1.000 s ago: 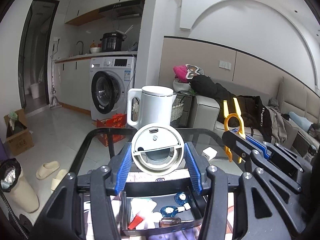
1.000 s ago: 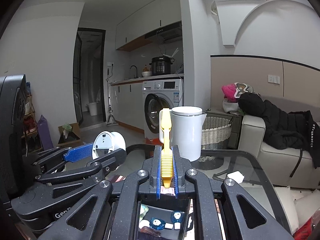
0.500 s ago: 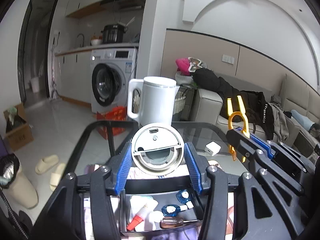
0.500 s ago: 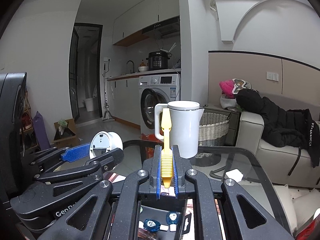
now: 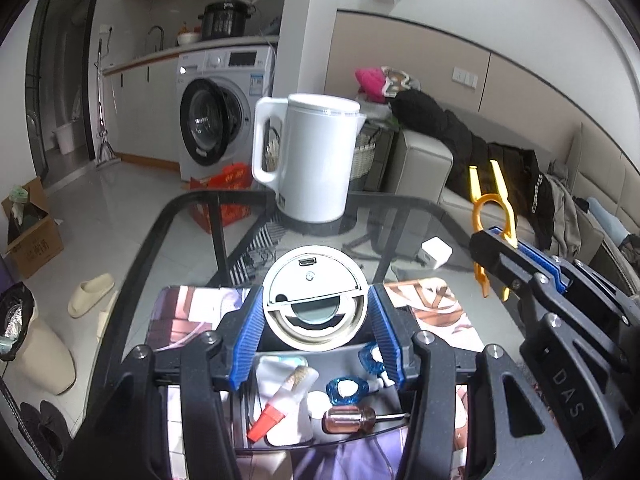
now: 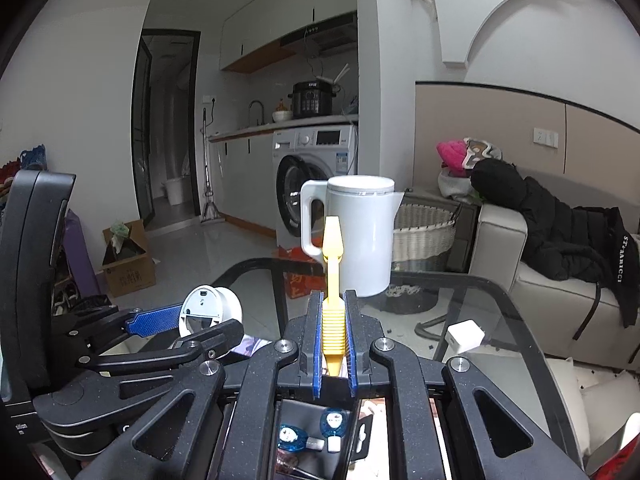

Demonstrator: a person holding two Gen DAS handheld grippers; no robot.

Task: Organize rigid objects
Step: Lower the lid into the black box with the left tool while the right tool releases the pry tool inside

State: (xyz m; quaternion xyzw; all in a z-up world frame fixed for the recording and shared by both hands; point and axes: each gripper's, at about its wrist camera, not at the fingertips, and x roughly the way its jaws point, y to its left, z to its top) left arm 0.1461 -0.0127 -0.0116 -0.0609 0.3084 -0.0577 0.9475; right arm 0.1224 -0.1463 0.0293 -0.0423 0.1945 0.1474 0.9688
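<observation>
My left gripper [image 5: 315, 309] is shut on a round white device [image 5: 315, 298] with a USB port, held above a dark tray [image 5: 320, 436]. The tray holds a red-capped tube [image 5: 280, 404], blue-ringed pieces [image 5: 344, 389] and a small brown screwdriver [image 5: 350, 419]. My right gripper [image 6: 334, 312] is shut on a yellow plastic clip tool [image 6: 332, 280], which points up and forward. In the left wrist view the right gripper [image 5: 516, 248] and its yellow tool [image 5: 490, 216] are at the right. In the right wrist view the left gripper [image 6: 188, 320] with the white device [image 6: 210, 310] is at the left.
A white electric kettle [image 5: 310, 164] stands at the far side of the glass table [image 5: 188, 248]. A small white charger cube [image 5: 435, 252] lies at the right. A printed mat [image 5: 436, 304] lies under the tray. A sofa with dark clothes [image 5: 460, 140] is beyond.
Both grippers have tilted downward and moved forward over the tray, so the table and kettle look closer. Both grips are unchanged.
</observation>
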